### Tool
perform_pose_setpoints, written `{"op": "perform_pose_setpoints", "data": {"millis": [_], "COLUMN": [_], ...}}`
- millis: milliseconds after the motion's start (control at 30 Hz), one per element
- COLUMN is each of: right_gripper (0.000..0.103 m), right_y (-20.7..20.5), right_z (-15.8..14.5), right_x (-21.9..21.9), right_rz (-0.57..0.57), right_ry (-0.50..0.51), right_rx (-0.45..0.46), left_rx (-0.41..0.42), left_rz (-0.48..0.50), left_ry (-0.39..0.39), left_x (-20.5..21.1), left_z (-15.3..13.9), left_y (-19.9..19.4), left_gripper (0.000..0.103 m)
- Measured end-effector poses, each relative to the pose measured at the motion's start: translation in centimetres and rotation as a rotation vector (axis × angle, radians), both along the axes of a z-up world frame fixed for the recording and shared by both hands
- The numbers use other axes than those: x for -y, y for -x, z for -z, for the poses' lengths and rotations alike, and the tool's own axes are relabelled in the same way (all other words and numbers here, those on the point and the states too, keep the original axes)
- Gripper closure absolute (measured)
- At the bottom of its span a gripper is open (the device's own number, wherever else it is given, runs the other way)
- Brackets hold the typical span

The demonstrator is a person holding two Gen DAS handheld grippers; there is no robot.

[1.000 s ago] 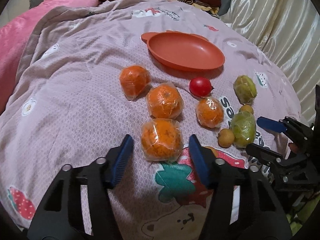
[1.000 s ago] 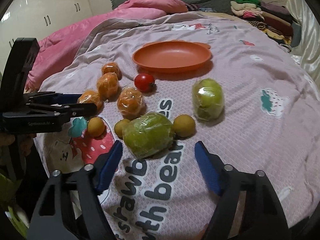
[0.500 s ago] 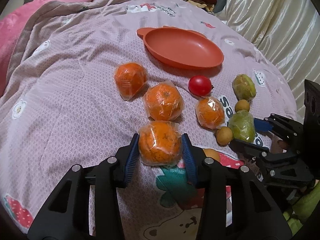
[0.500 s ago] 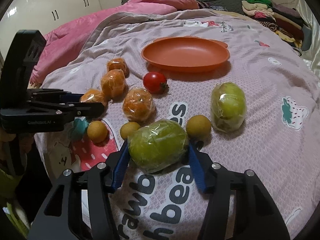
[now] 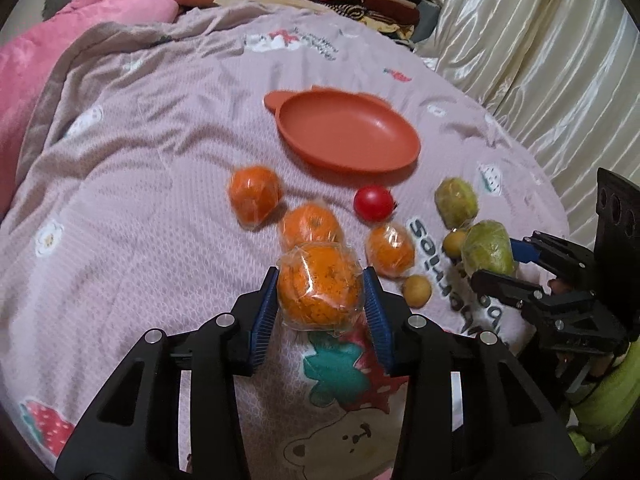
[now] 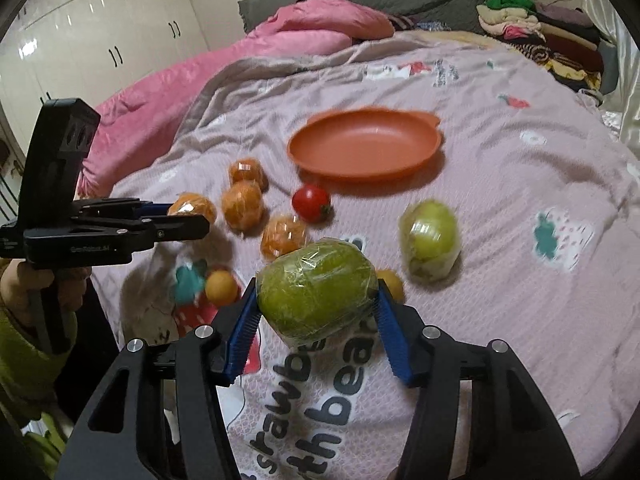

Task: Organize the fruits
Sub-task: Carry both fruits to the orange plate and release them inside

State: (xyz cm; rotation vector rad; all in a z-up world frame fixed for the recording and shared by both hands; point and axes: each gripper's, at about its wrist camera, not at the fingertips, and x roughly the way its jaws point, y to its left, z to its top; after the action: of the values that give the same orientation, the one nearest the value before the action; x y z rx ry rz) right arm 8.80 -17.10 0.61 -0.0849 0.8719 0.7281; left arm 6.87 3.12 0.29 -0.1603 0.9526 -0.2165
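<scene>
My left gripper [image 5: 320, 292] is shut on a plastic-wrapped orange [image 5: 318, 284] and holds it above the bedspread. My right gripper [image 6: 316, 300] is shut on a wrapped green fruit [image 6: 316, 292], also lifted off the bed; in the left wrist view that green fruit [image 5: 488, 248] hangs at the right. On the bedspread lie three more wrapped oranges [image 5: 254, 194], [image 5: 310, 224], [image 5: 390, 250], a red tomato [image 5: 374, 203], a second wrapped green fruit [image 6: 430, 234] and small yellow fruits [image 5: 417, 289]. An empty orange plate [image 5: 348, 136] sits farther back.
The fruits lie on a mauve printed bedspread [image 5: 140, 208]. A pink quilt [image 6: 180, 92] lies at the left, folded clothes [image 6: 540, 32] are stacked at the far right, and a satin curtain [image 5: 540, 60] hangs along the right side. White wardrobes [image 6: 100, 40] stand behind.
Both grippers closed on their fruits: the left on the nearest orange, the right on the nearest green fruit. Both fruits then rose off the bedspread.
</scene>
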Motion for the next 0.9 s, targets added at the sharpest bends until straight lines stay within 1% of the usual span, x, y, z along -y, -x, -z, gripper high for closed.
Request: {"op": "perform_pose_setpoints", "data": {"millis": [167,333,567,700,900], "right_gripper": [0.049,0.049,0.049,0.049,0.049], "right_y": [-1.3,-3.2,-6.2,-8.0,-10.6], "right_z": [-1.2,-1.7,-1.7,-1.5,-1.3], "right_x": [0.1,-0.3,-1.0,-1.6,-2.9], "right_rz": [0.008,0.011,0.018,0.009,-0.016], "right_ry": [-0.006,-0.001,0.017,0.037,0.075], "right_rx": [0.031,0.052,0.059,0.057,0.064], "left_rx": [0.021,0.029,0.024,0.014,-0.019], "left_rz": [-0.006,-0.011,-0.003,0.021,0.053], "left_ry": [-0.003,-0.013,0.003,-0.002,-0.026], "left_x": [-0.5,-1.0,-0.8,0.1,1.5], "left_z": [-1.3,-2.0,-2.5,-2.6,-1.9], "left_y": [-1.1,-2.9,-6.8,-9.1,-11.9], "left_gripper": [0.070,0.070,0.070,0.070,0.070]}}
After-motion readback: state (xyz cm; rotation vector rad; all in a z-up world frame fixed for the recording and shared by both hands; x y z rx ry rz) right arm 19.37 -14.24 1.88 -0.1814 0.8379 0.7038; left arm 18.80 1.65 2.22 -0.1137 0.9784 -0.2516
